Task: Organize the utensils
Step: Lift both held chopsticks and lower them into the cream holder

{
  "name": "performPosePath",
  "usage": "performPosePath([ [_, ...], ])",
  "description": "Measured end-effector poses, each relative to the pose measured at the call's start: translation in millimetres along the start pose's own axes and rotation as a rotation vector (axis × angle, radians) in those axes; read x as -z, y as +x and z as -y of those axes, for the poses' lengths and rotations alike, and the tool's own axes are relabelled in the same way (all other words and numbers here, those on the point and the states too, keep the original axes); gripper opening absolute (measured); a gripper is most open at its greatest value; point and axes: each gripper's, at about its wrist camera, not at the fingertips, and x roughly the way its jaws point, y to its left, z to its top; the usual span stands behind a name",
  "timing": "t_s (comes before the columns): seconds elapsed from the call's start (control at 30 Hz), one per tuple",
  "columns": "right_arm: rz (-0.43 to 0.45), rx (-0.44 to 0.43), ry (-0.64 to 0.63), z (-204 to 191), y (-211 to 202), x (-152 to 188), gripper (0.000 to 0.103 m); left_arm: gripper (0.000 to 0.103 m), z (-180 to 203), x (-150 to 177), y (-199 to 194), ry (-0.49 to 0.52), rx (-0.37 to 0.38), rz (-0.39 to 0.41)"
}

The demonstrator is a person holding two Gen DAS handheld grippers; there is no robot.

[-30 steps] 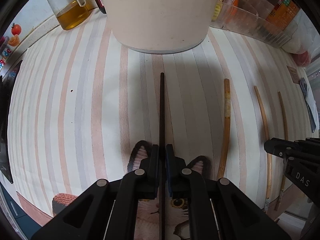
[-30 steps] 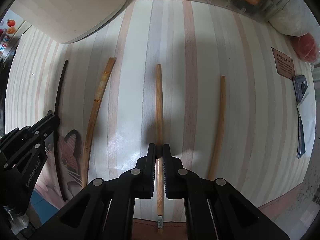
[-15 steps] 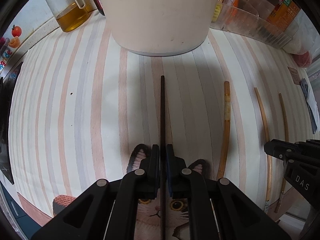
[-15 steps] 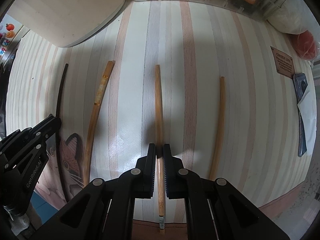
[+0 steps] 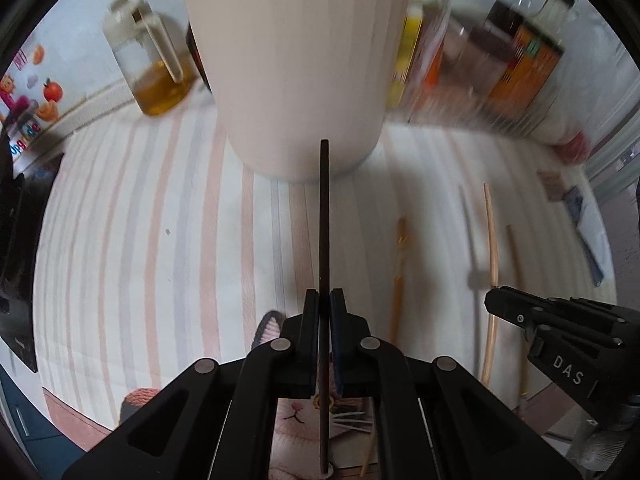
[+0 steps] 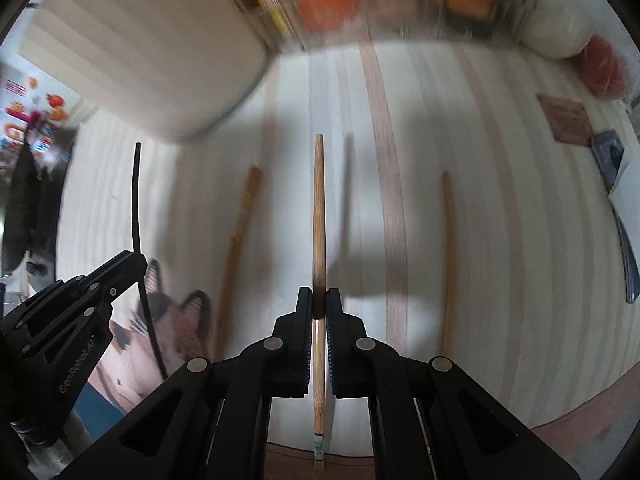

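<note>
My left gripper (image 5: 324, 300) is shut on a black chopstick (image 5: 324, 216) and holds it lifted, its tip pointing at the big cream holder (image 5: 296, 60). My right gripper (image 6: 319, 300) is shut on a light bamboo chopstick (image 6: 318, 208), also lifted off the striped cloth. The black chopstick (image 6: 137, 200) and left gripper (image 6: 136, 258) show at the left of the right wrist view. The right gripper's fingers (image 5: 520, 312) show at the right of the left wrist view. Two more wooden chopsticks (image 6: 240, 232) (image 6: 450, 256) lie on the cloth on either side of mine.
The cream holder (image 6: 152, 52) stands at the back. An oil jug (image 5: 148, 68) is left of it, jars and boxes (image 5: 508, 60) to the right. A cat-pattern mat (image 6: 168, 328) lies at the near edge. A card and dark item (image 6: 608, 152) lie far right.
Both grippers have lifted their chopsticks off the cloth and tilted up; the holder and back shelf items now fill more of both views, with motion blur.
</note>
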Motion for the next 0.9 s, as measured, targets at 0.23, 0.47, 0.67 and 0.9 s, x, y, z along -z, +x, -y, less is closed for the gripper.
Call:
performPosePath([
  [0.23, 0.162, -0.053, -0.009, 3, -57, -5, 0.006, 0.003, -8, -12, -52, -0.025, 0.031, 0.116],
  [0.47, 0.356, -0.118, -0.025, -8, -134, -34, 0.006, 0.002, -10, -48, -134, -0.048, 0.096, 0.317],
  [0.67, 0.538, -0.195, -0.057, -31, -217, -80, 0.006, 0.002, -14, -101, -205, -0.057, 0.140, 0.485],
  [0.9, 0.711, -0.208, -0.105, -68, -280, -161, 0.006, 0.002, -33, -166, -244, -0.061, 0.096, 0.594],
])
